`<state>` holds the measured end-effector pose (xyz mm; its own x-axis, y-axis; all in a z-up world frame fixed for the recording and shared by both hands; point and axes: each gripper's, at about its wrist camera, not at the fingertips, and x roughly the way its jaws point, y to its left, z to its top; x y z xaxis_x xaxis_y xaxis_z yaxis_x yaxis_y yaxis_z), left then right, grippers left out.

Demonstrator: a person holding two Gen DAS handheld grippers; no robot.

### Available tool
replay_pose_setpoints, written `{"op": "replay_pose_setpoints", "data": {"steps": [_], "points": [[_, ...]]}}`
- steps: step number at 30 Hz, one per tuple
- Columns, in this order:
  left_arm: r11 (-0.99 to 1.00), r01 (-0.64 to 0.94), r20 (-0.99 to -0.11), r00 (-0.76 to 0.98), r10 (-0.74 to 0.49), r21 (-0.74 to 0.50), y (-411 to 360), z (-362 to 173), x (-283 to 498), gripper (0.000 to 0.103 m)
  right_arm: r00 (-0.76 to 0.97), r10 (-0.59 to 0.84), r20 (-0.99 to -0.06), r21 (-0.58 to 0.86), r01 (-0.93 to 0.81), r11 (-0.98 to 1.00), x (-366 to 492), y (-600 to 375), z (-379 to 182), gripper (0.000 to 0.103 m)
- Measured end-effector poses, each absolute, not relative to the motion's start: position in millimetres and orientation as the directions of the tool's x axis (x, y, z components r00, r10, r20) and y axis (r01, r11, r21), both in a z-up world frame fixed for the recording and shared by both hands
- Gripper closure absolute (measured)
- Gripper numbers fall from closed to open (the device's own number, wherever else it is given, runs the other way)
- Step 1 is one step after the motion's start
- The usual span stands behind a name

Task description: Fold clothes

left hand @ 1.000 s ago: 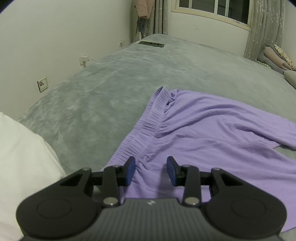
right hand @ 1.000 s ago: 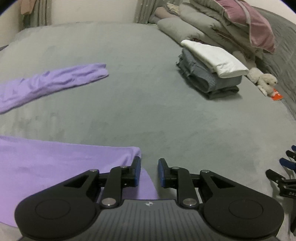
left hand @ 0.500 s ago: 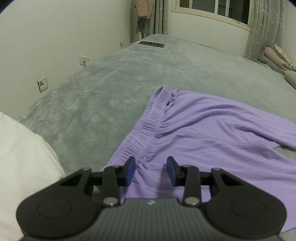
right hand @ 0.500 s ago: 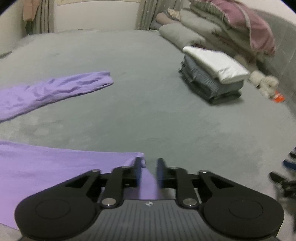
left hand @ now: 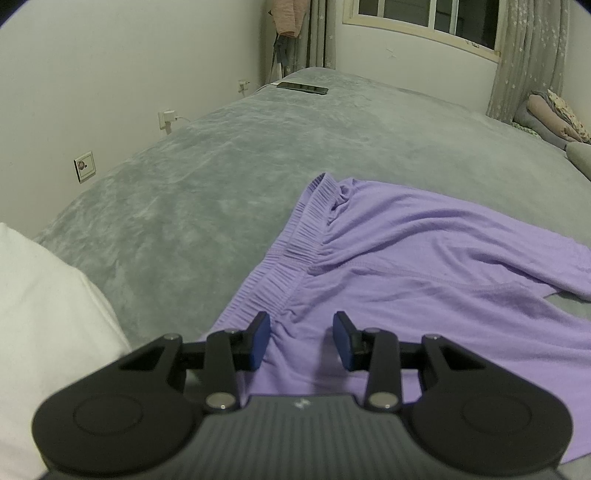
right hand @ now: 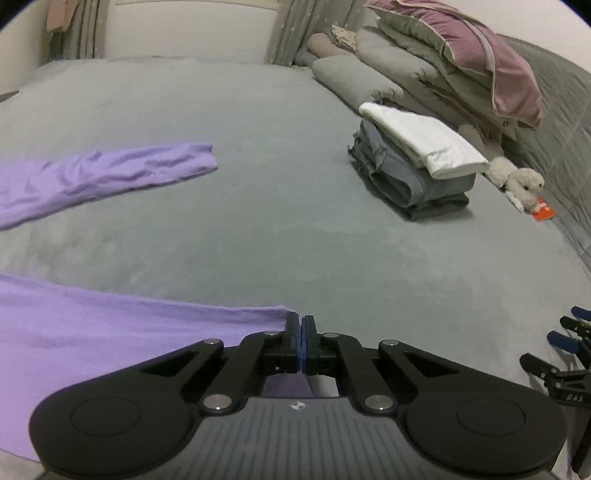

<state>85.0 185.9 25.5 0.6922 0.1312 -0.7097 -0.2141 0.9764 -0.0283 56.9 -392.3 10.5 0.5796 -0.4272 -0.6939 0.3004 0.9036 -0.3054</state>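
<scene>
lilac knit trousers (left hand: 424, 280) lie spread, unfolded, on the grey plush bed (right hand: 258, 229); the right gripper (right hand: 300, 334) has just closed, pinching a leg hem, the left gripper (left hand: 301, 341) stands spread over the waistband. a folded stack (right hand: 417, 166) waits nearby.

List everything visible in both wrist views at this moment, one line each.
trousers: 1, purple, spread on bed
bed: 1, grey cover
folded stack: 1, white over grey, far right of bed
pillows: several, grey and pink, at headboard
plush toy: 1, cream, beside stack
phone: 1, dark, far bed corner
window: 1, curtained
left claw: open over the waistband
right claw: shut at a trouser hem, grip unclear
</scene>
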Motion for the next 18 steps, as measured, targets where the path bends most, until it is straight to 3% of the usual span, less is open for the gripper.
{"op": "replay_pose_setpoints", "data": {"steps": [13, 18], "points": [[0.965, -0.256, -0.695, 0.703, 0.151, -0.049, 199, 33, 85, 0.068, 0.550, -0.564, -0.616, -0.456, 0.335, 0.824, 58, -377, 10, 0.100], [0.955, -0.281, -0.685, 0.715, 0.143, -0.094, 216, 41, 85, 0.067, 0.645, -0.453, -0.616, -0.406, 0.233, 0.884, 59, -345, 25, 0.086]]}}
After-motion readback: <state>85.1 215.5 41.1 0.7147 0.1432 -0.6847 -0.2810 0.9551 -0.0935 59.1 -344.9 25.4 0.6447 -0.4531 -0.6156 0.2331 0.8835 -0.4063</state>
